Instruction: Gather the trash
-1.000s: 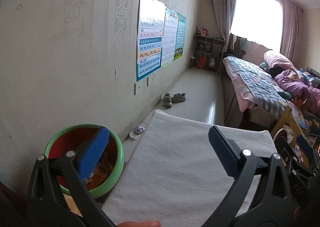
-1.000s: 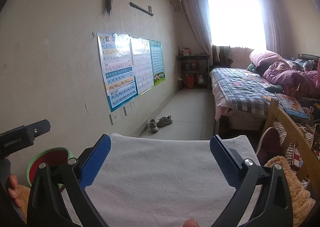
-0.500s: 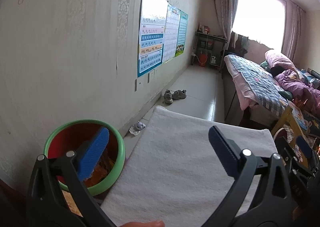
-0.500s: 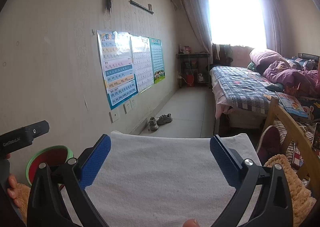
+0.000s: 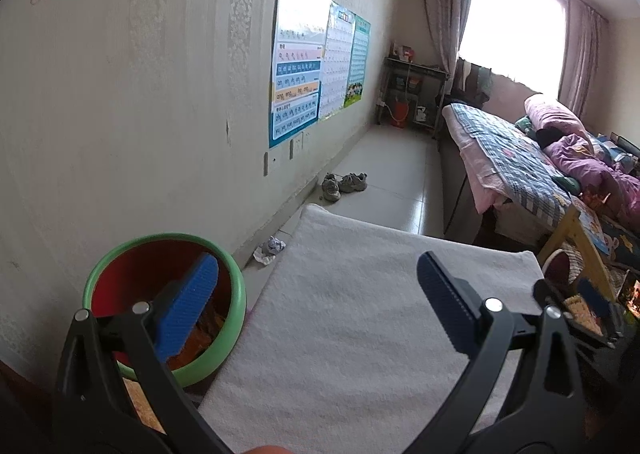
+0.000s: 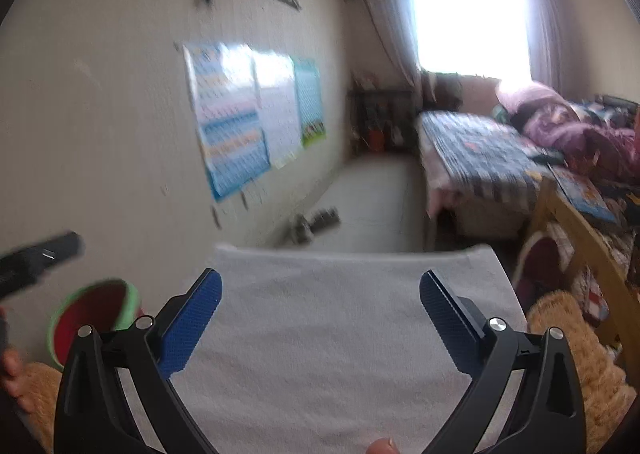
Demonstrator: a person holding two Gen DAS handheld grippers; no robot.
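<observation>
A round bin with a green rim and red inside [image 5: 236, 294] stands by the wall at the lower left, with orange scraps in it; it also shows blurred in the right wrist view [image 6: 128, 298]. A crumpled white paper wad [image 5: 270, 249] lies on the floor between the bin and the wall. My left gripper [image 5: 316, 294] is open and empty over the white towel [image 5: 360, 314], its left finger in front of the bin. My right gripper [image 6: 320, 304] is open and empty over the same towel [image 6: 332, 334].
A pair of shoes [image 5: 344, 183] lies on the tiled floor by the wall. A bed [image 5: 520, 161] with a patchwork quilt is at the right, with a wooden chair frame [image 5: 580, 250] near it. Posters [image 5: 298, 81] hang on the wall.
The left view has shifted slightly so the bin sits a little further right. The right view is now blurred and has swung, with the scene shifted rightward. Both grippers stay open.
</observation>
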